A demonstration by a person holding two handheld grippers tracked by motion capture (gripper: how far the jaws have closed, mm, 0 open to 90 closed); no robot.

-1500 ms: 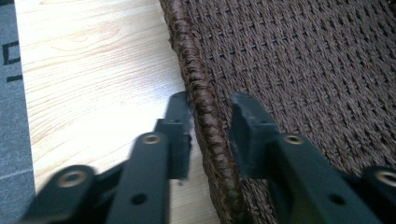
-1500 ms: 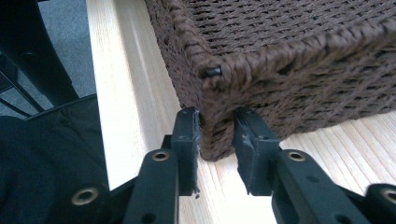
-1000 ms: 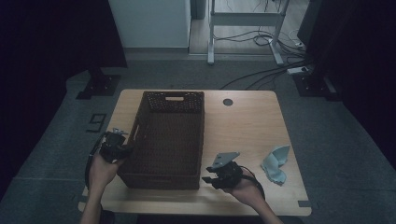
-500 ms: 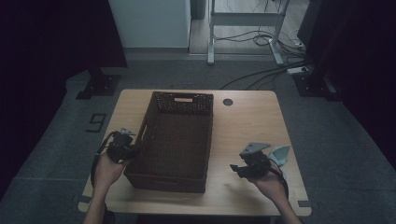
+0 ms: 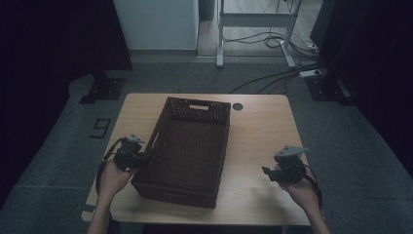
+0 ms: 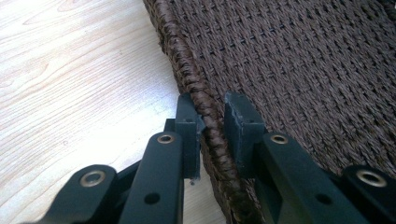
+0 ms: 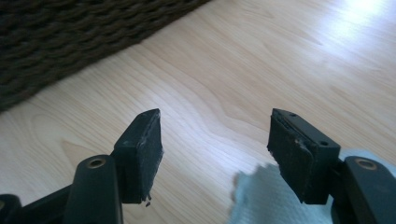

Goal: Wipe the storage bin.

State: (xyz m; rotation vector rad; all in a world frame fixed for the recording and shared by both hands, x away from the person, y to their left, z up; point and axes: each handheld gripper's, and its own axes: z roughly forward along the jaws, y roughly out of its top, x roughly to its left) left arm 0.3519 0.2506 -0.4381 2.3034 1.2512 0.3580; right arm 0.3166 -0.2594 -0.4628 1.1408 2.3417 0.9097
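The left hand-held gripper (image 6: 212,135) is clenched on the braided rim of the dark brown wicker basket (image 6: 299,60), one pad outside the wall and one inside. In the high view this left hand-held gripper (image 5: 130,155) sits at the basket's 9 o'clock, on its long left wall, with the person's left hand (image 5: 113,175) behind it.

The right hand-held gripper (image 7: 215,154) is released: its jaws have just been opening and stand apart over bare wood, with nothing pressed between the pads. A pale blue-grey cloth (image 7: 266,200) lies on the desk just below and beside its right jaw, at about 5 o'clock in the right gripper view. In the high view the right hand-held gripper (image 5: 285,168) hovers near the desk's (image 5: 258,131) front right part, at the basket's 4 o'clock and well apart from it.

The wicker basket (image 5: 187,146) lies slightly askew on the middle of the desk; its woven floor holds nothing that can be seen.

Against the frame a second earlier, the right hand-held gripper has moved from the basket's front right corner out towards the desk's right edge, and the basket has turned a little clockwise while the left grip stayed put.
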